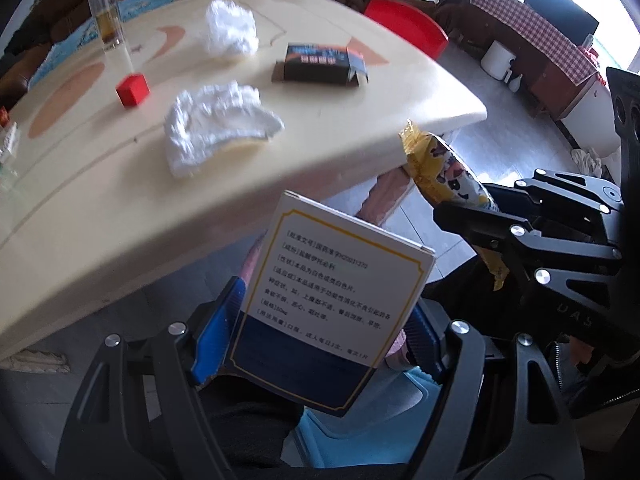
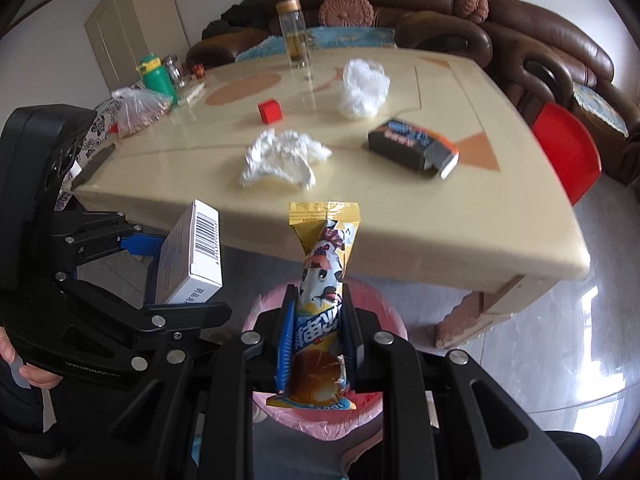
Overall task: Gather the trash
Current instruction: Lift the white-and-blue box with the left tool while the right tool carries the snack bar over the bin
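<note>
Here the left hand-held gripper [image 1: 320, 320] pinched a white medicine box [image 1: 332, 304] at lower centre, and the right hand-held gripper [image 2: 318, 320] pinched a yellow snack wrapper [image 2: 322, 280] over a pink-lined bin [image 2: 384, 312]. Higher in the frame, two crumpled tissues [image 2: 282, 156] and a dark carton [image 2: 412, 146] lay on the table [image 2: 440, 232].

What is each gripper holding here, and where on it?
Left gripper clamps the white medicine box across its lower sides. Right gripper is shut on the yellow snack wrapper at its lower half.
</note>
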